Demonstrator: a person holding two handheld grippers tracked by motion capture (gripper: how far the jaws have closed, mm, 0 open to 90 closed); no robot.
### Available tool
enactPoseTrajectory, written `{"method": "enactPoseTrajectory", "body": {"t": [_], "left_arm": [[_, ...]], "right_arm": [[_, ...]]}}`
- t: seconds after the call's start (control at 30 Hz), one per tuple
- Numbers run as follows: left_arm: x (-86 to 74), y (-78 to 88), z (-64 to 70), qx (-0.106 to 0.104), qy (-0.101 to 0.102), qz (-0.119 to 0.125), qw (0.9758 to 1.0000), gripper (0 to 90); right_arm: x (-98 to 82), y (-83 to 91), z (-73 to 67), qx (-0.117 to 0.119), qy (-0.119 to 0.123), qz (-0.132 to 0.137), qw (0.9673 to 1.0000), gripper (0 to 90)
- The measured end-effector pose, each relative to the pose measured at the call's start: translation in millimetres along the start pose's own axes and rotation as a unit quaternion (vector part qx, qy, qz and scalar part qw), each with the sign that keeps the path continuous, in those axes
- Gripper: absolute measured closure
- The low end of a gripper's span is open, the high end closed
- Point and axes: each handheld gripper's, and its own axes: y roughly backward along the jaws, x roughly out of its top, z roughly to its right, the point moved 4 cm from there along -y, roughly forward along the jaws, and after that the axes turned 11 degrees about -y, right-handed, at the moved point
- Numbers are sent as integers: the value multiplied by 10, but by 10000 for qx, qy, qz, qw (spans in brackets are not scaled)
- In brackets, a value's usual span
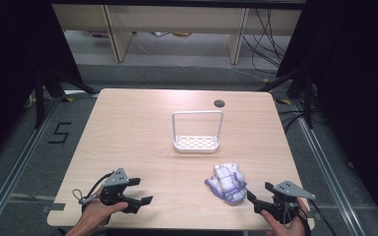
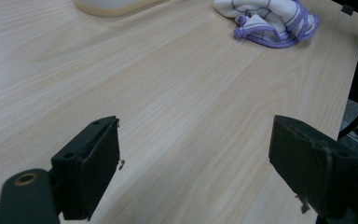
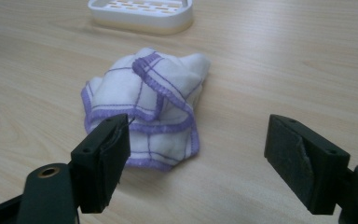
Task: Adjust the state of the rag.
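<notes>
Nothing's been picked up yet: from the high view the crumpled cloth (image 1: 227, 183) lies near right on the pale wood-grain worktop (image 1: 138, 137), the white slotted rack (image 1: 197, 132) with its wire hoop empty behind it. Left claw (image 2: 196, 163) gapes wide over bare laminate. Right claw (image 3: 198, 161) gapes too, soft purple-edged cloth just ahead, untouched.

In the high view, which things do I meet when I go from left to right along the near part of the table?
left gripper → crumpled white and purple cloth → right gripper
</notes>
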Motion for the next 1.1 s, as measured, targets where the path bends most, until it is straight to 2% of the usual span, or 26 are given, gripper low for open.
{"method": "enactPoseTrajectory", "body": {"t": [0.03,0.07,0.1,0.13,0.2,0.23,0.3,0.33,0.37,0.4,0.43,0.47,0.5,0.53,0.57,0.6,0.63,0.67,0.73,0.77,0.8,0.83,0.9,0.97,1.1], "left_arm": [[14,-19,9,-16,-20,-13,10000,156],[32,-35,19,-46,-54,-68,10000,156],[55,-63,37,-44,-62,-45,10000,157],[80,-85,56,-45,-82,-74,9999,156],[130,-157,89,-102,-187,-41,9998,156],[157,-192,105,-103,-218,-64,9997,157],[213,-262,141,-164,-253,-94,9995,156],[241,-299,156,-202,-289,-109,9993,157],[269,-341,173,-189,-316,-99,9993,158],[298,-380,191,-222,-340,-100,9991,163],[326,-417,208,-313,-367,-129,9988,172],[357,-459,221,-358,-411,-94,9985,194],[389,-494,236,-348,-432,-100,9984,211],[422,-532,242,-407,-472,-109,9980,214],[458,-581,261,-370,-436,-38,9984,222],[488,-619,266,-433,-466,-60,9980,233],[520,-658,272,-497,-493,-76,9975,241],[550,-701,279,-519,-522,-65,9973,241],[604,-779,294,-544,-570,-94,9968,241],[630,-822,304,-591,-588,-82,9965,240],[651,-860,316,-601,-632,-128,9961,240],[673,-907,329,-627,-658,-110,9958,239],[704,-1002,357,-646,-665,-143,9956,240],[741,-1117,386,-777,-660,-178,9946,272],[823,-1330,446,-901,-826,-268,9921,319]], "right_arm": [[-2,10,-31,-33,-193,-9,9998,237],[24,-2,2,-11,103,87,9999,240],[19,28,-51,16,-208,-30,9998,242],[55,11,-20,69,111,144,9998,245],[74,48,-79,84,-34,73,9999,258],[90,47,-99,154,-1,127,9998,270],[120,49,-121,194,129,129,9996,278],[140,41,-116,213,294,156,9992,286],[150,37,-133,227,324,146,9991,296],[146,33,-162,203,249,89,9994,300],[170,4,-156,297,446,129,9985,305],[178,9,-164,264,460,36,9986,314],[178,11,-200,240,324,-31,9992,325],[209,-13,-186,272,537,60,9982,332],[215,-11,-216,261,459,-7,9986,337],[240,-35,-216,308,572,56,9979,346],[242,-30,-249,241,497,-35,9985,356],[272,-54,-244,293,702,-10,9971,362],[301,-94,-270,307,815,-62,9962,369],[307,-114,-292,266,785,-69,9965,373],[328,-134,-295,287,882,-93,9956,375],[326,-148,-324,283,776,-181,9964,378],[357,-198,-337,335,937,-216,9948,383],[392,-239,-358,376,1034,-253,9936,386],[442,-316,-401,462,952,-347,9938,405]]}}
